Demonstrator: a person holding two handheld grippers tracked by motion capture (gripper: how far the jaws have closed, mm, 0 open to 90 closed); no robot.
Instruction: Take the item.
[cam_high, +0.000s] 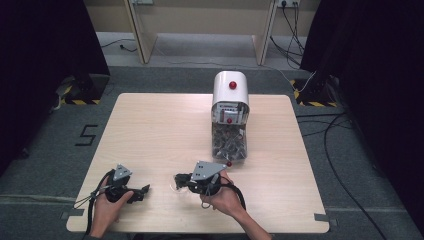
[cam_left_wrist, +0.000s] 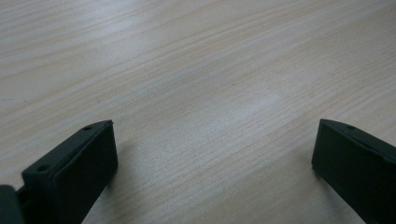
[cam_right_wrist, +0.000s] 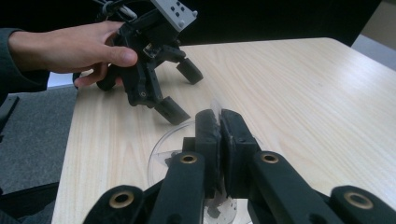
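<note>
My right gripper (cam_right_wrist: 219, 114) is shut on the thin rim of a clear plastic cup (cam_right_wrist: 161, 154), which hangs just over the table. In the high view the same gripper (cam_high: 178, 179) sits near the table's front middle, with the clear cup (cam_high: 174, 186) at its tip. My left gripper (cam_high: 145, 190) rests low at the front left, a short way from the cup. Its jaws stand wide apart over bare wood (cam_left_wrist: 215, 140). The right gripper view also shows this left gripper (cam_right_wrist: 182, 91) open, held by a hand (cam_right_wrist: 70, 44).
A white dispenser (cam_high: 230, 87) with a red knob (cam_high: 232, 84) stands at the table's back middle. Its clear lower bin (cam_high: 229, 142) holds several small items. A small red ball (cam_high: 229, 163) lies on the wooden table (cam_high: 150, 130) just in front of it.
</note>
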